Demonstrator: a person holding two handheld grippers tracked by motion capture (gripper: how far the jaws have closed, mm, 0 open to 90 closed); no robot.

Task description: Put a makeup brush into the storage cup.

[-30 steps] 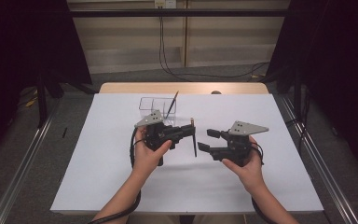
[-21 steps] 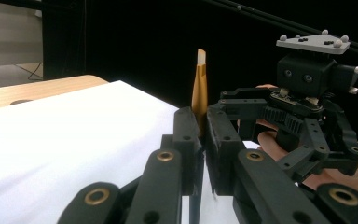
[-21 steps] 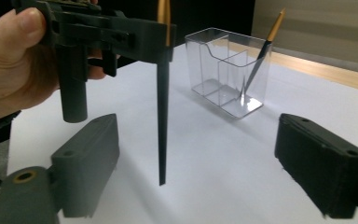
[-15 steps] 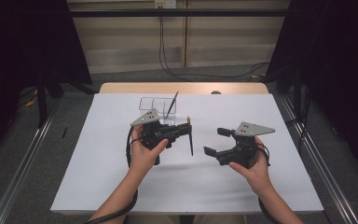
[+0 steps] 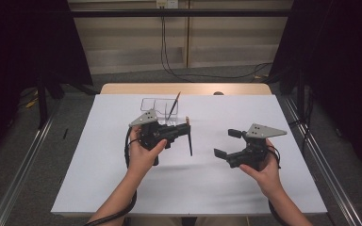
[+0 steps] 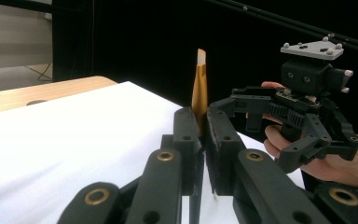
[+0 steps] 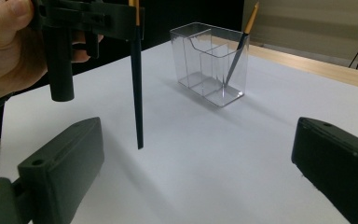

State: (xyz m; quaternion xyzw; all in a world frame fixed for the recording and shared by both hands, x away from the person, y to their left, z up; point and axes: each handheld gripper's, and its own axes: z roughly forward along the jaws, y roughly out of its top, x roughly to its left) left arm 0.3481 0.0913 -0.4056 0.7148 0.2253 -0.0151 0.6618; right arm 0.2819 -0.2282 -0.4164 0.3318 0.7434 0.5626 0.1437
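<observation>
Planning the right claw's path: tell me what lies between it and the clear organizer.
High view: the brush in the left claw hangs between the right claw and organizer.

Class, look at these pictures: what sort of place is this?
Probably a lab recording booth: black curtains flank a white-covered table, cables hang down the back wall, and the left gripper carries a marker plate.

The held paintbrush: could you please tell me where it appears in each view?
High view: paintbrush left of centre, in the left gripper.
Left gripper view: centre, rising between the fingers.
Right gripper view: upper left, hanging down.
Shared landmark: the white sheet.
</observation>
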